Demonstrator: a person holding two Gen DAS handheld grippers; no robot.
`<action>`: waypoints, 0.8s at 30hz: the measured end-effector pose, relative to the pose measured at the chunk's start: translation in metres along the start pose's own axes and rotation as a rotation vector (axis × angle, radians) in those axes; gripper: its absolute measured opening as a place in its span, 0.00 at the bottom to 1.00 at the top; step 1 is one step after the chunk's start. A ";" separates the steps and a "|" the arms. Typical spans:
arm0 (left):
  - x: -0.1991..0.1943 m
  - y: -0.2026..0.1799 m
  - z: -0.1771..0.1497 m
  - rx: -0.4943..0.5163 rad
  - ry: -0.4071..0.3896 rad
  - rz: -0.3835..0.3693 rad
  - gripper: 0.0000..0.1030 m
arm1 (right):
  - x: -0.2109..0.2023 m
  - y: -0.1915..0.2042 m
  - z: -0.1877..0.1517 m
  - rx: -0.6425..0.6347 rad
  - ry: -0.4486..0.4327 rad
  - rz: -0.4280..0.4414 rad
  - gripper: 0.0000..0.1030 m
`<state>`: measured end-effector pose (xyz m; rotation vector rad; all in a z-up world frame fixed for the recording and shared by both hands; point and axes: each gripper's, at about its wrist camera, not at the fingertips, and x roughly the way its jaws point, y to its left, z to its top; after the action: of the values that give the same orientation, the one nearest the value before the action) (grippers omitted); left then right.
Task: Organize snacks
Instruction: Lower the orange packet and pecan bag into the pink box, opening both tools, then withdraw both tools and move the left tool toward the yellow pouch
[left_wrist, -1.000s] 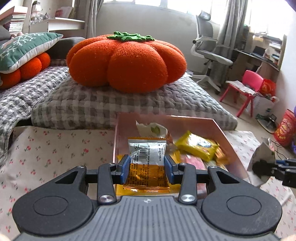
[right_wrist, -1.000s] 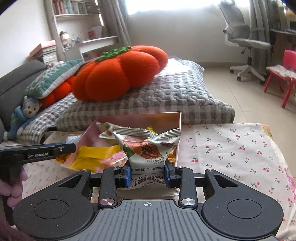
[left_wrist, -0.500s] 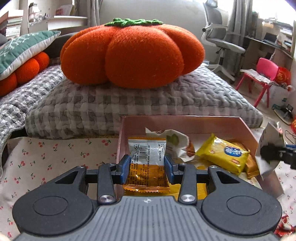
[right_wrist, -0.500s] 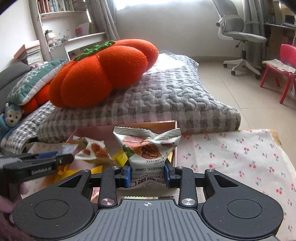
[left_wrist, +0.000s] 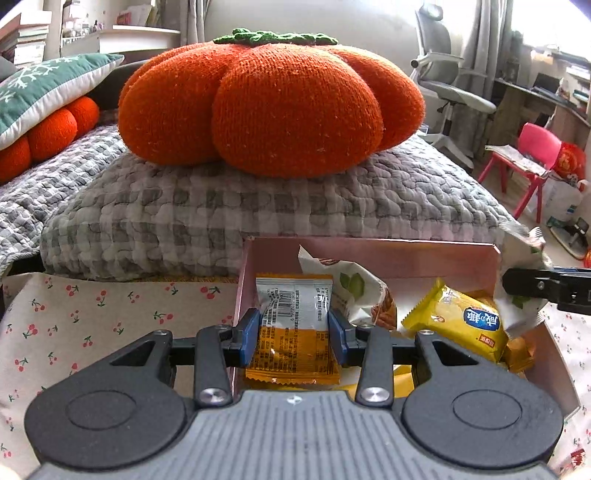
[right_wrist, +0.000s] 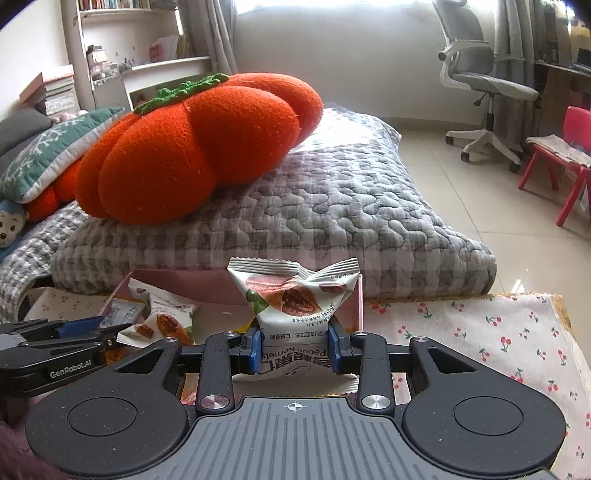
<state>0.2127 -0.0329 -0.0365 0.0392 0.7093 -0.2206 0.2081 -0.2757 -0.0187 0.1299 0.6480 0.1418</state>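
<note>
Left tool (left_wrist: 294, 334) clamped on an orange-and-silver packet (left_wrist: 293, 325), held over the near-left part of the pink box (left_wrist: 369, 248). Right tool (right_wrist: 294, 349) gripping a white pecan packet (right_wrist: 293, 302) above the box's right wall. Inside: another pecan packet (left_wrist: 351, 291), a yellow packet (left_wrist: 458, 321). Beyond, grey quilt (left_wrist: 258, 206) and orange pumpkin cushion (left_wrist: 273, 103).

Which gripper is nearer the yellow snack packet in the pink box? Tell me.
Right. The right gripper, shut on a pecan packet, hangs just above the yellow snack packet. The left gripper, holding an orange packet, sits farther left over the pink box.
</note>
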 end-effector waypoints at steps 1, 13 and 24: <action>0.001 0.000 0.000 0.001 -0.002 -0.001 0.37 | 0.001 0.001 0.001 -0.002 0.002 0.002 0.34; -0.012 -0.005 -0.003 0.004 -0.020 -0.030 0.62 | -0.013 0.002 0.008 0.015 -0.025 -0.001 0.65; -0.041 -0.015 -0.012 0.030 -0.006 -0.036 0.87 | -0.050 0.002 0.003 0.009 -0.027 0.005 0.76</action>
<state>0.1718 -0.0387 -0.0179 0.0544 0.7009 -0.2655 0.1702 -0.2822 0.0141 0.1413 0.6215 0.1415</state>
